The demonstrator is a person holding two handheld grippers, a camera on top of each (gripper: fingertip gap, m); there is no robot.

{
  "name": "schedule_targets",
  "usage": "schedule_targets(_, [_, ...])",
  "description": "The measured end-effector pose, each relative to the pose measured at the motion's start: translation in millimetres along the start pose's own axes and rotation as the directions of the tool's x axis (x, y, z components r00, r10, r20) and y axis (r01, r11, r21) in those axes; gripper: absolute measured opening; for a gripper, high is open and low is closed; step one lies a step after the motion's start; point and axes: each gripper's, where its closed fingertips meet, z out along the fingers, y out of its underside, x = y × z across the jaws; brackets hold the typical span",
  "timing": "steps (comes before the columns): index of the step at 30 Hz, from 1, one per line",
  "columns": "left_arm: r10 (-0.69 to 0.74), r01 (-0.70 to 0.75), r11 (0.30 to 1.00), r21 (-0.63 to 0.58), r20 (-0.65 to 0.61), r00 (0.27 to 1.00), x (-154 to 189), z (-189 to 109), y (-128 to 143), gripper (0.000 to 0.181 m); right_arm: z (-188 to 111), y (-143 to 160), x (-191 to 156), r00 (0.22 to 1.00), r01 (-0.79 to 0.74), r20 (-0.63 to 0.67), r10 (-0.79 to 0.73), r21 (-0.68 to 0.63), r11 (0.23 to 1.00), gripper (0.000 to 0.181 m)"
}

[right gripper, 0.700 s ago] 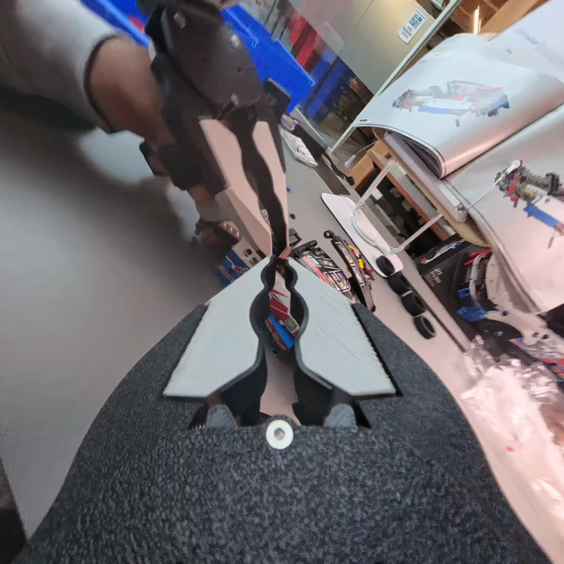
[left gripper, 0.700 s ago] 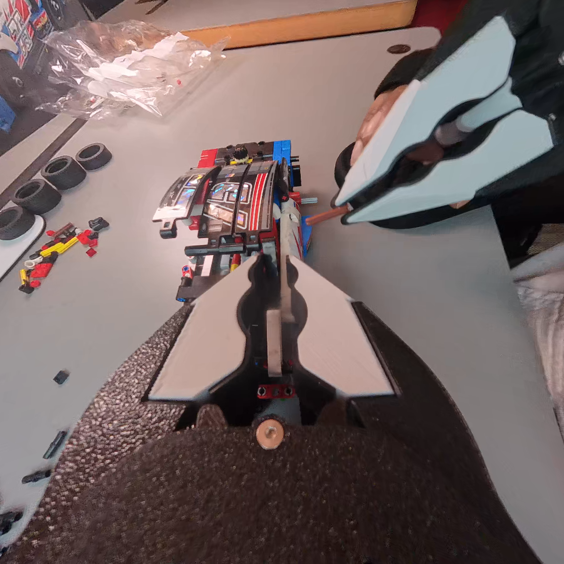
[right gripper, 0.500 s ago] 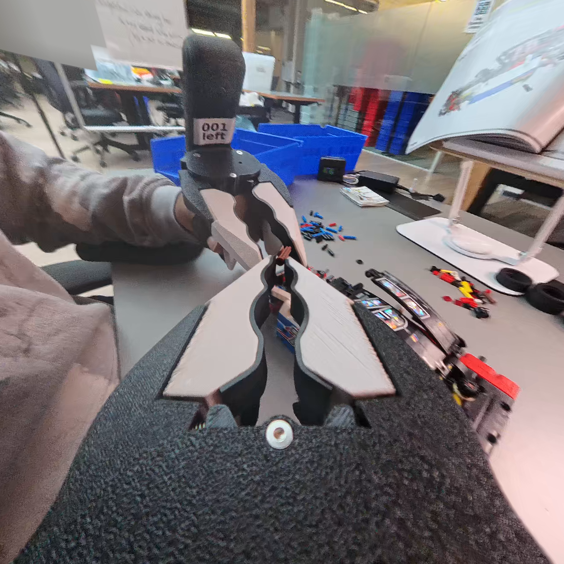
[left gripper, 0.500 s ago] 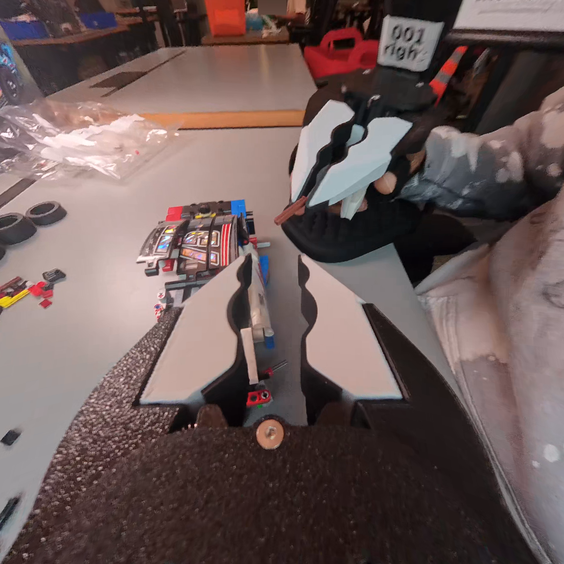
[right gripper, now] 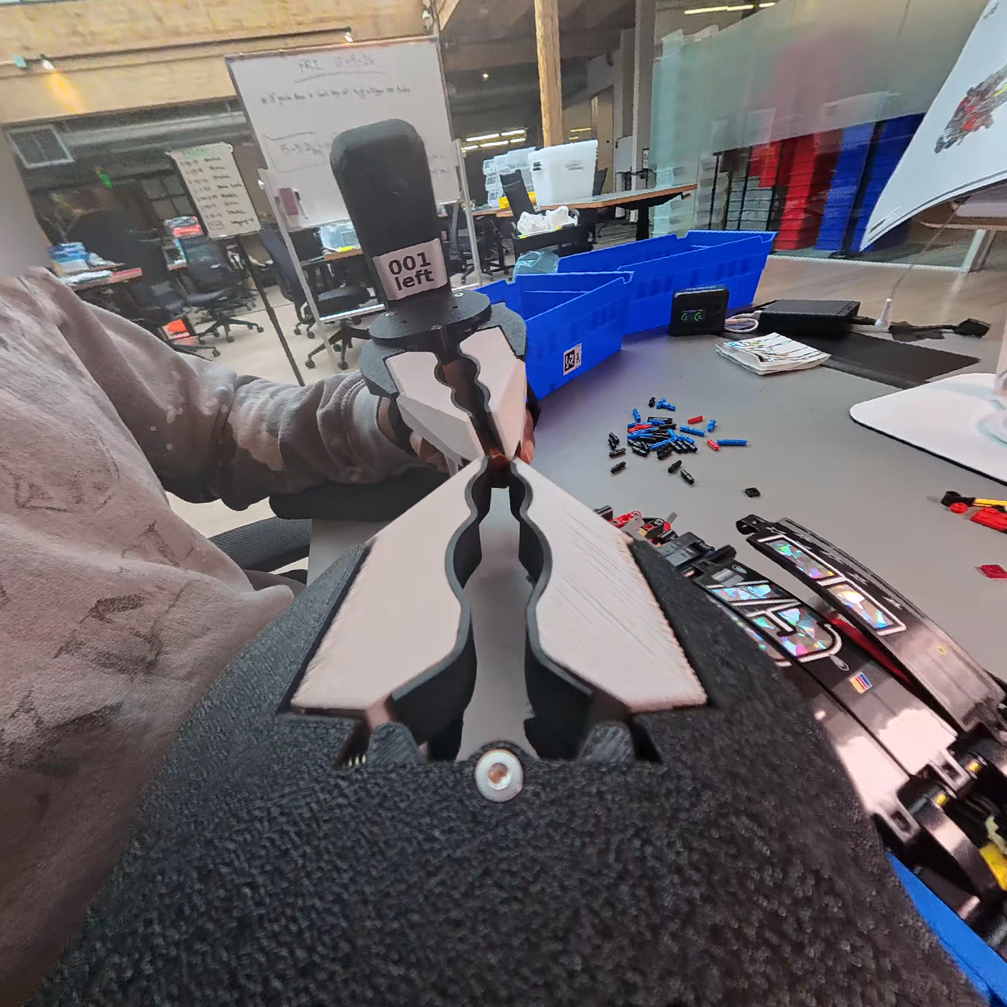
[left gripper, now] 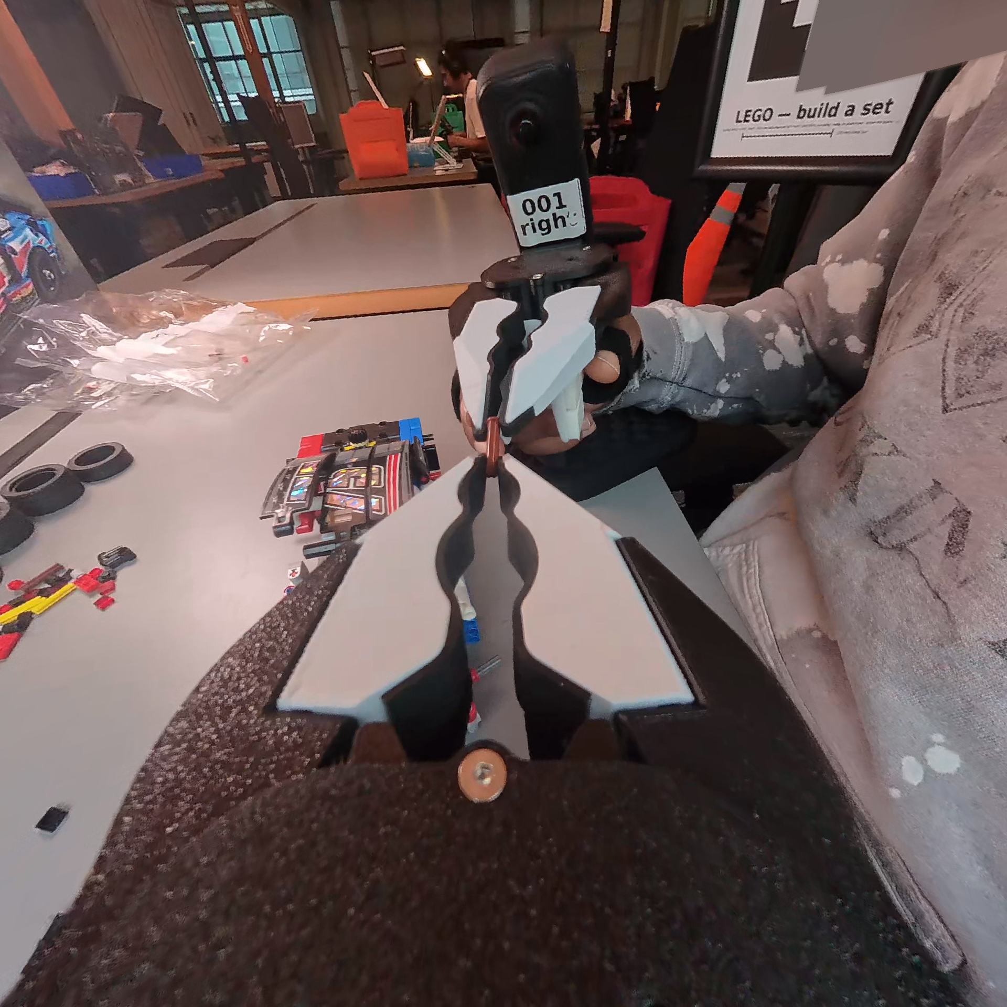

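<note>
While the left gripper [left gripper: 493, 473] and right gripper [left gripper: 492, 430] met tip to tip above the bench [left gripper: 180, 626], both pinched one brown axle [left gripper: 493, 444], its length running between them; the model car [left gripper: 349, 485] lay lower left.

Open-plan workshop office.
Grey worktables [left gripper: 349, 250], a whiteboard [right gripper: 349, 125], office chairs [right gripper: 218, 294] and blue parts bins [right gripper: 654, 294] fill the hall.

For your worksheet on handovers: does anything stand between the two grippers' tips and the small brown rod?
Nothing visible does. The left gripper and right gripper meet tip to tip on the brown rod, above the grey table.
</note>
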Motion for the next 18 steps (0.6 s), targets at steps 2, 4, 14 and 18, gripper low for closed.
schedule_targets(2, [-0.009, 0.009, 1.000, -0.003, 0.029, 1.000, -6.4, -0.8, 1.4, 0.002, -2.9, -3.7, 6.0, 1.000, 0.000, -0.024, 0.001, 0.025, 1.000, 0.006])
schedule_targets(4, [-0.022, 0.022, 1.000, 0.006, 0.038, 0.999, -10.0, -2.3, 1.3, 0.002, -5.2, -5.8, 9.2, 1.000, -0.006, -0.031, 0.007, 0.036, 0.999, 0.008])
schedule_targets(14, [-0.032, 0.030, 0.999, 0.026, 0.081, 0.996, -17.3, -1.5, -1.1, 0.003, 9.1, -6.4, 14.8, 0.984, 0.169, -0.041, -0.173, -0.085, 0.982, 0.005])
schedule_targets(18, [-0.090, 0.076, 0.995, 0.063, 0.269, 0.959, -55.8, -17.7, -1.0, 0.024, 7.8, -38.3, 81.9, 0.945, 0.236, -0.198, -0.262, -0.145, 0.961, 0.004])
